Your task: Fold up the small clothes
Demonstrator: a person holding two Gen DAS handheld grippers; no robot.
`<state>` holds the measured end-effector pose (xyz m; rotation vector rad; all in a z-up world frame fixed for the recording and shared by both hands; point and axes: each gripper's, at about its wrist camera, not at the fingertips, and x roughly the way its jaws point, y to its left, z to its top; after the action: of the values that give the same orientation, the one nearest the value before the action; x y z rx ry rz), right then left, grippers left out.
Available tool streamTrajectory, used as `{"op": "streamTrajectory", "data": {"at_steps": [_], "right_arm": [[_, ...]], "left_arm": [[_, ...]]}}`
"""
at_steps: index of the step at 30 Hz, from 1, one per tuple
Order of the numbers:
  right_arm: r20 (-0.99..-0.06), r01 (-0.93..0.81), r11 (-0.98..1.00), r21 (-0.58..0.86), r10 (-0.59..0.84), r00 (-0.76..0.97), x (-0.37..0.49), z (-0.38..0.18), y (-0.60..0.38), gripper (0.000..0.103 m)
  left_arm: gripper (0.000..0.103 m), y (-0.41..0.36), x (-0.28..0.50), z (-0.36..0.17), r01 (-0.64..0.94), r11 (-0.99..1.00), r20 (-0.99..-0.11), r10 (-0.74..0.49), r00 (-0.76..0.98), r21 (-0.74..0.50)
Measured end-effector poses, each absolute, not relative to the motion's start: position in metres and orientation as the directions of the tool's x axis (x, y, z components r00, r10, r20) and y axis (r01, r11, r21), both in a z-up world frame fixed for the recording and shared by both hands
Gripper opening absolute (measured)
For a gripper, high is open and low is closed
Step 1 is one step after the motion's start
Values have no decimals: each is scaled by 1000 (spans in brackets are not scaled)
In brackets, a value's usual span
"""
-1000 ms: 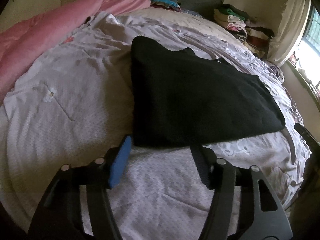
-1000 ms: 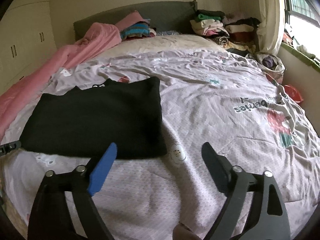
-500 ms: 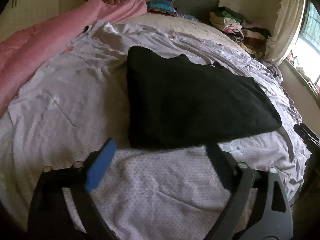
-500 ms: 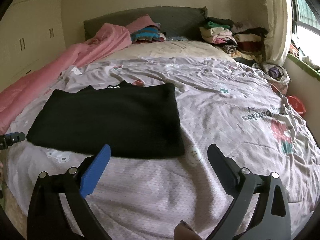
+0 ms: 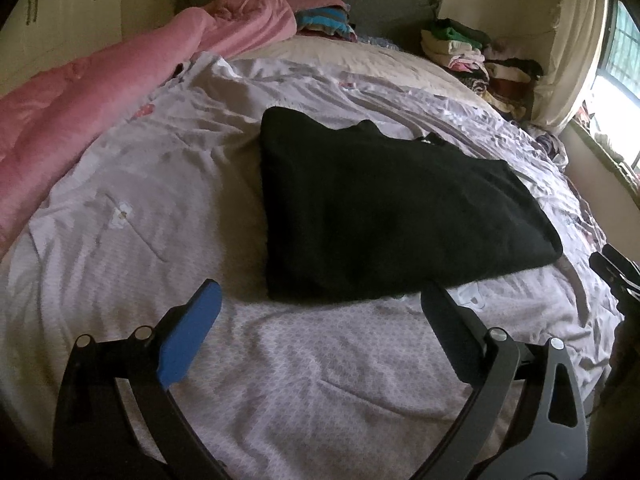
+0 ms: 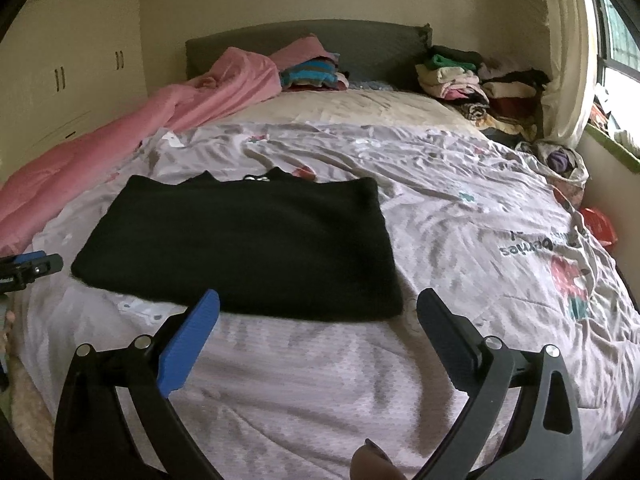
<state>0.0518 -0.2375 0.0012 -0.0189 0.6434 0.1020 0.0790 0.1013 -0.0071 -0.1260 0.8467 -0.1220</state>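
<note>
Both hand-held grippers have pulled back and up from the black garment since a second ago; more headboard and wall show now, and the left one's jaws have spread from a medium gap to wide. Left hand-held gripper (image 5: pixel 320 304) hovers over the bed sheet (image 5: pixel 132 184), jaws wide, holding nothing, tips just short of the near edge of the folded black garment (image 5: pixel 384 208). Right hand-held gripper (image 6: pixel 318 306) also wide and holding nothing, near the garment's near right corner, apart from it. Garment (image 6: pixel 244 240) lies flat as a folded rectangle on the patterned sheet, left of bed centre. Pink duvet (image 5: pixel 80 96) bunched along the left side. Stack of folded clothes (image 6: pixel 472 80) at the far right by the headboard (image 6: pixel 360 44). Striped folded pile (image 6: pixel 310 74) at the head of the bed.
</note>
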Motion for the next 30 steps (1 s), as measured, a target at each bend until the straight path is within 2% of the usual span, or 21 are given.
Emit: {"op": "streamTrajectory", "data": {"at_steps": [30], "right_arm": [[-578,-325,943,-70,228,783,56,20,-125,98]], "left_arm": [[94,153,67,8,-89,993,-705,8,709,-79]]}}
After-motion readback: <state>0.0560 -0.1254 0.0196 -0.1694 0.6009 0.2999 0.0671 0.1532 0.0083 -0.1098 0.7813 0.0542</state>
